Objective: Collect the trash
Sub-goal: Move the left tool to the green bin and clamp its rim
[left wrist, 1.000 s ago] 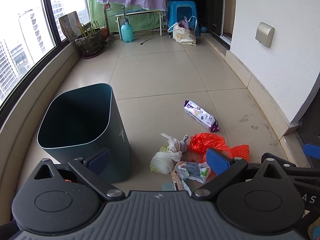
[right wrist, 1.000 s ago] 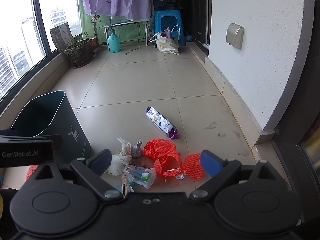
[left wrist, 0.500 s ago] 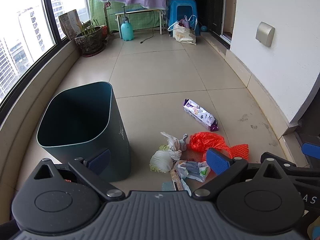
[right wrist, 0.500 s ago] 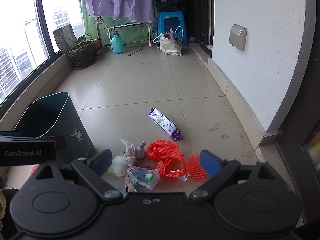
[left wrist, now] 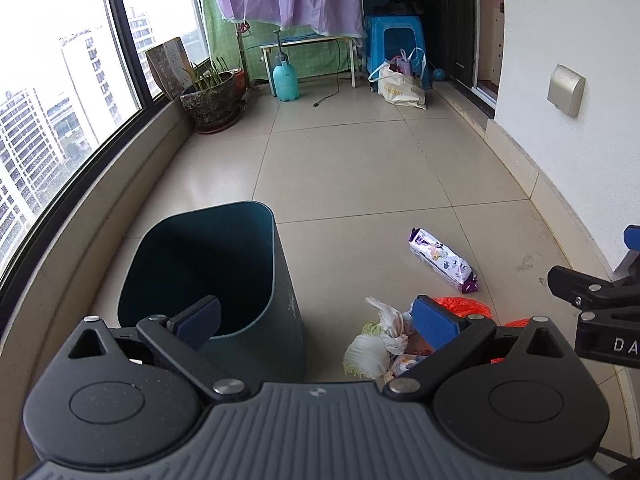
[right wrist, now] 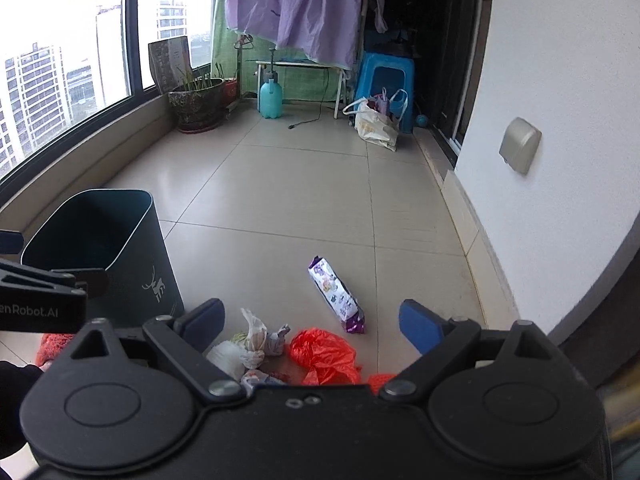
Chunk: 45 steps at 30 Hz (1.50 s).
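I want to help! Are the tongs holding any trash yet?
Left tongs: open, holding nothing.
Right tongs: open, holding nothing.

The teal bin (left wrist: 224,280) stands just left of the trash pile (right wrist: 280,344); open tile floor (right wrist: 304,200) lies beyond.

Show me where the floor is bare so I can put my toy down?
The big tiled stretch past the teal bin and purple wrapper, toward the plant pot and tote bag, is bare. So is the strip between the wrapper and the white wall. Beside the bin it is crowded: white bag, red bag.
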Tool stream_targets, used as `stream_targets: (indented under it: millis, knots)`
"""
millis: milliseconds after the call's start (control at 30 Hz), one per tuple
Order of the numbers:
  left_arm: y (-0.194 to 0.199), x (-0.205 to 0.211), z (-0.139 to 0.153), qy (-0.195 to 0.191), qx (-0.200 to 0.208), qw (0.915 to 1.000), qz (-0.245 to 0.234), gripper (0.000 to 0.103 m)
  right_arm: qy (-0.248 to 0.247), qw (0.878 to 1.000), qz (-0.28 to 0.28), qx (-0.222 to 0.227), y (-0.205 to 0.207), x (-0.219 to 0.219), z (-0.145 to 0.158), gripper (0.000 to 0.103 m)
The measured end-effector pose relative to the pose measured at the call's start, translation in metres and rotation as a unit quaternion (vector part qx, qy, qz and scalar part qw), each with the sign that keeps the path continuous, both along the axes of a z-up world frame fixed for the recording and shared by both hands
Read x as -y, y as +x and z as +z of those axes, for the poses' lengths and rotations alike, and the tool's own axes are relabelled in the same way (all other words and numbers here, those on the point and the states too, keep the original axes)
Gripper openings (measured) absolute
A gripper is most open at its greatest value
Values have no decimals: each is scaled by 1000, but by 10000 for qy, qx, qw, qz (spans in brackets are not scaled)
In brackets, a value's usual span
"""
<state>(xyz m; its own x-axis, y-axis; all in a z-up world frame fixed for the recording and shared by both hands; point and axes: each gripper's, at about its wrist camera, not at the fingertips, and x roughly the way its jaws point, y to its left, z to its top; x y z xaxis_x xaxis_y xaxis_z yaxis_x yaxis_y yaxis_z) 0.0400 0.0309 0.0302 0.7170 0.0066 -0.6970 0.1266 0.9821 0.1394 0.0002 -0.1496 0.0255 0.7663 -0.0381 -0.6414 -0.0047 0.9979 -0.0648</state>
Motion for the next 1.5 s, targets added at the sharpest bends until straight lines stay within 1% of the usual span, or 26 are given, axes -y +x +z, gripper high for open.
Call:
stream_targets:
  millis: [67,133,267,367,500,600,667,700,733,800,1000,1067,1200,1300,1367,1433,1467,1500]
  knots:
    - [10,-7,3,32,15,10000,31,103,-109,9999,116,56,16,-2,5,94]
    - [21,-13,4,102,-7,9999,44,103,-94,9997,222,66,31,-1,6,94]
    - [46,-26,1,155,-188,9996,116,103,-68,9994,349,3,50,2,0,94]
    - [62,-39,-5,235,-303,9991,163,102,-215,9991,360,-71,62,4,-8,94]
    - [78,-63,-10,466,-245,9981,331,102,-405,9981,397,-236,75,8,-24,94]
    - [90,-86,-13,509,-294,9971,489,102,-489,9976,353,-348,86,8,-36,93]
    - [99,-98,-16,531,-352,9962,595,99,-474,9973,316,-465,95,9,-45,93]
    - [103,-105,-17,542,-391,9957,648,94,-482,9971,302,-503,98,9,-49,93]
    - [108,-112,-19,525,-441,9951,715,91,-517,9968,286,-532,102,9,-52,92]
    - [117,-126,-23,451,-515,9939,863,91,-554,9964,258,-594,107,7,-59,92]
    - [137,-160,-38,97,-772,9911,1082,91,-531,9949,198,-836,121,11,-81,91]
    - [145,-171,-46,46,-863,9892,1188,91,-483,9941,142,-956,127,16,-90,91]
    - [159,-191,-64,-171,-1087,9852,1317,91,-587,9919,92,-1121,137,21,-106,90]
    - [168,-201,-78,-208,-1227,9818,1433,90,-638,9899,125,-1263,142,24,-117,90]
    - [173,-205,-86,-195,-1305,9805,1455,82,-648,9881,105,-1388,147,27,-126,89]
    - [177,-208,-94,-256,-1429,9782,1487,70,-677,9865,86,-1486,152,30,-133,87]
    - [179,-210,-98,-300,-1497,9767,1509,68,-691,9858,69,-1529,153,31,-136,87]
    - [180,-212,-101,-332,-1554,9754,1528,63,-702,9848,52,-1586,155,31,-140,86]
